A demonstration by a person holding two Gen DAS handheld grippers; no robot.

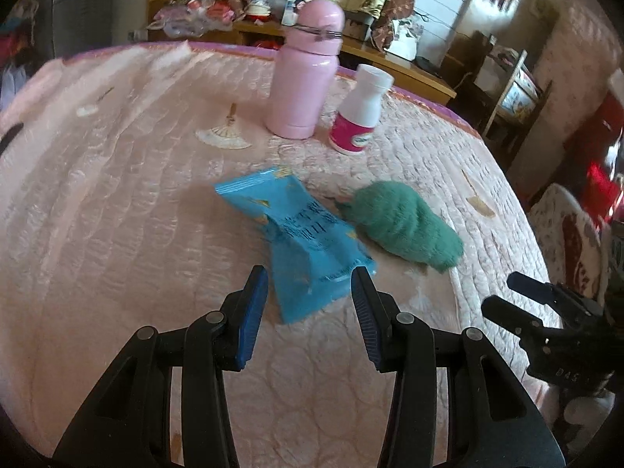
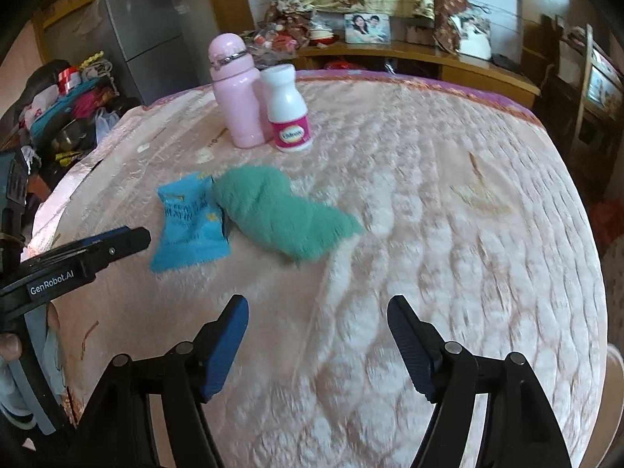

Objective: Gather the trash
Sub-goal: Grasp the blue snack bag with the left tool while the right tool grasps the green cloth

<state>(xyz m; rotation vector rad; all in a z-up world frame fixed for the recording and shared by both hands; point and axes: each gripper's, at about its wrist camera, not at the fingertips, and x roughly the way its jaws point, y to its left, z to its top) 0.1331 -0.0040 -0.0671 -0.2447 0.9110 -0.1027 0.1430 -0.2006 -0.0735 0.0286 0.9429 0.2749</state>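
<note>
Blue wrapper (image 1: 302,241) lies on the quilt (image 1: 117,195) (touching a green cloth (image 1: 401,226)); left gripper (image 1: 310,273) and right gripper (image 2: 318,304) hover above, jaws apart, empty.

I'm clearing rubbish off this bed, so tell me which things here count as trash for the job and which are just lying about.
Likely part of the job:
- blue snack wrapper, crumpled and flat on the bedspread, lying just ahead of the open left gripper

Probably just lying about:
- green cloth, bunched beside the wrapper
- pink bottle, upright
- white bottle with a pink label, upright
</note>
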